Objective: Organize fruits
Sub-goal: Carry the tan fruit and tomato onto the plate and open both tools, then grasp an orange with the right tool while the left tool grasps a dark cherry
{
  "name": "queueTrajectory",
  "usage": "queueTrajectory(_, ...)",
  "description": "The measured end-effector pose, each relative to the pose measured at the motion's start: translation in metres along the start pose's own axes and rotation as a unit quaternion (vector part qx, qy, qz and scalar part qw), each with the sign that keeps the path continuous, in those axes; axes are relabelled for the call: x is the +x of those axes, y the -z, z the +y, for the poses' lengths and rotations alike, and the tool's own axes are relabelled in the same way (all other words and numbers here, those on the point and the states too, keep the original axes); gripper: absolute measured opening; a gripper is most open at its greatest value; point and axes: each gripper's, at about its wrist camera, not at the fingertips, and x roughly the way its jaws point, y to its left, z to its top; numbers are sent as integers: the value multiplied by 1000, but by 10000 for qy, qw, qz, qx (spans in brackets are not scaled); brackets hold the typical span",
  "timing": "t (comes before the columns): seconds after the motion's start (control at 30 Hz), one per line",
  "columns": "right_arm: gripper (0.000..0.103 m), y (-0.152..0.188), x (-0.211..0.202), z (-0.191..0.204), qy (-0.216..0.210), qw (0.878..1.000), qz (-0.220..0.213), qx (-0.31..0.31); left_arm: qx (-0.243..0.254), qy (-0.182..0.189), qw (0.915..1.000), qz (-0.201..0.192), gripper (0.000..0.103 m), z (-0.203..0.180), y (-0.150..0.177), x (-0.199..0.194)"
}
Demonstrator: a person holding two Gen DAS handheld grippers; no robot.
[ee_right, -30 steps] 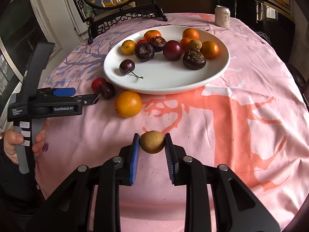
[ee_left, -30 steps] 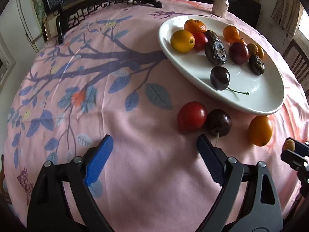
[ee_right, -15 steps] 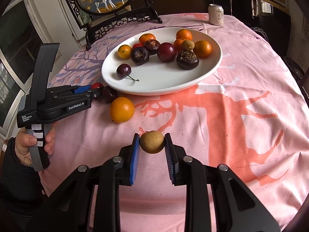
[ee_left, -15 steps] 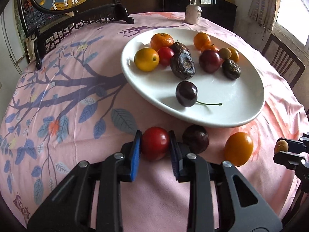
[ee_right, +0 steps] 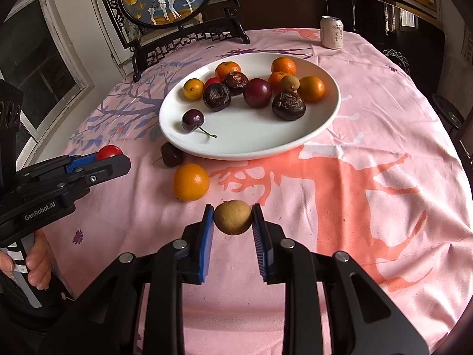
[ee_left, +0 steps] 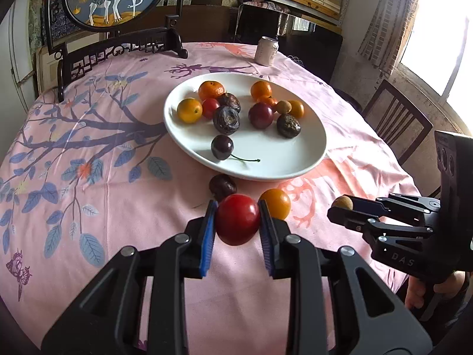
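Behind the left gripper, clenched on a red fruit, a dark cherry half hides; right gripper grasps a longan.

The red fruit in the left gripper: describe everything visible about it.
The red fruit is round, smooth and glossy, deep red with a small highlight, possibly a plum or tomato. It is clamped at its sides between the blue pads of the left gripper, apparently lifted off the pink tablecloth, short of the white plate. The right wrist view shows only its top above the fingers.
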Motion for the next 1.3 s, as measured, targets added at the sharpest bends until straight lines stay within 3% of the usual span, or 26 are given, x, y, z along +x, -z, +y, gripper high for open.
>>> queueTrajectory(0.27,26,-11,-1,0,58,9999,-37,-118,-62,-106,9998,136,27,-1,-19,13)
queueTrajectory(0.5,26,-46,9,-6,168,9994,-135,-270,-118,-377,9989,252,28,4,-55,42)
queueTrajectory(0.57,26,-63,15,-12,271,9990,-210,-273,-151,-502,9982,279,28,8,-72,55)
queueTrajectory(0.7,26,-97,33,-40,919,9951,-337,-125,-288,-693,9962,431,28,24,-105,86)
queueTrajectory(0.87,26,-112,61,-69,940,9954,-24,155,-426,-724,9946,613,28,36,-116,114)
queueTrajectory(1.0,26,-115,70,-73,911,9957,-35,149,-372,-702,9956,496,28,35,-120,118)
queueTrajectory(1.03,35,-116,71,-72,936,9955,-82,135,-369,-676,9958,486,28,35,-121,118)
queueTrajectory(1.07,44,-116,70,-72,990,9949,-125,130,-365,-664,9960,463,31,34,-122,118)
queueTrajectory(1.1,51,-117,68,-70,991,9948,-182,130,-368,-636,9963,439,41,33,-122,117)
queueTrajectory(1.13,51,-116,65,-69,985,9948,-228,140,-366,-626,9966,391,52,31,-122,113)
queueTrajectory(1.27,52,-111,44,-56,1096,9934,-337,-63,-272,-532,9981,126,56,22,-119,86)
queueTrajectory(1.3,52,-107,37,-52,1063,9936,-358,-93,-270,-504,9983,71,63,20,-115,77)
